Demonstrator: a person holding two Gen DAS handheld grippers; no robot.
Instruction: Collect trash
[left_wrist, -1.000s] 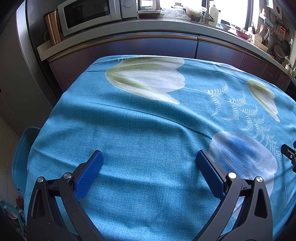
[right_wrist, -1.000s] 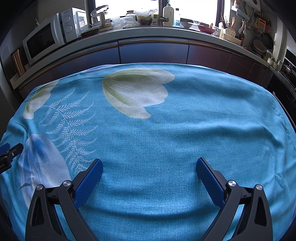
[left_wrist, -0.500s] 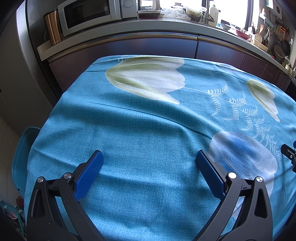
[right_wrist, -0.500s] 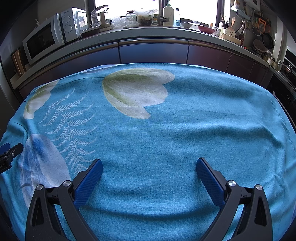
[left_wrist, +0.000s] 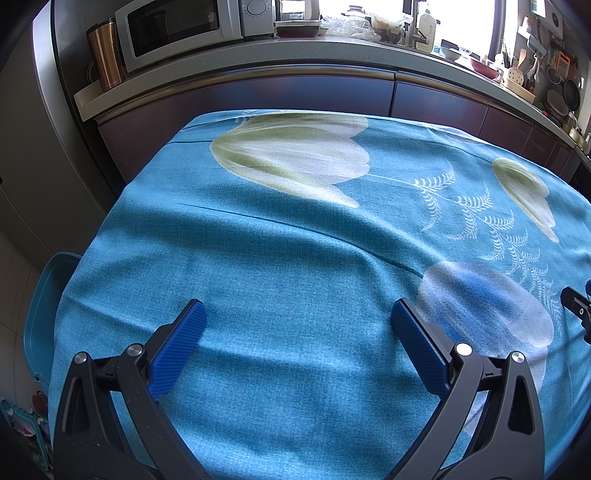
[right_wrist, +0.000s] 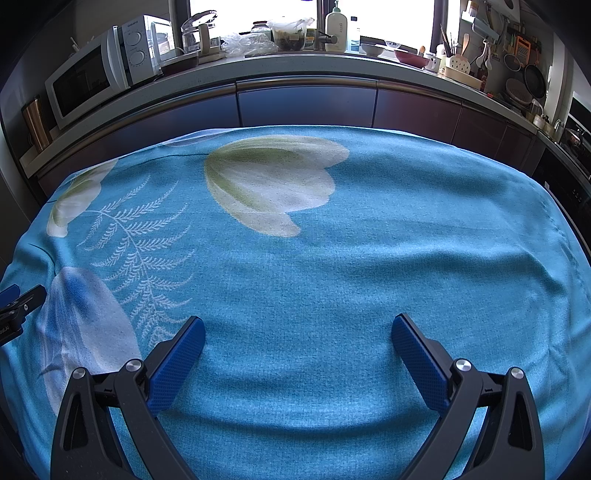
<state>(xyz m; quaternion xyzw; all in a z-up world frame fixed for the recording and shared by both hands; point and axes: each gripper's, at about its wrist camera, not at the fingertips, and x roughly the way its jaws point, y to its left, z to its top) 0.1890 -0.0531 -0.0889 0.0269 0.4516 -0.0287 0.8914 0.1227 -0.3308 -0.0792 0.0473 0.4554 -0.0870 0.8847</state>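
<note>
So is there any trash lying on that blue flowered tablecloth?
No, the blue flowered tablecloth lies bare between the open right tongs; only its printed tulips show.

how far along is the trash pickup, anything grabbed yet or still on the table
Done: cannot tell; no trash shows on the blue tablecloth in either view. In hand: nothing. The left gripper and right gripper are both open and empty above the cloth. Left: no trash to collect is visible here. A blue bin sits on the floor past the table's left edge; what is inside cannot be seen.

Home kitchen: microwave (right_wrist: 98, 79), cluttered countertop (right_wrist: 295, 61), hanging pans (right_wrist: 532, 79).
</note>
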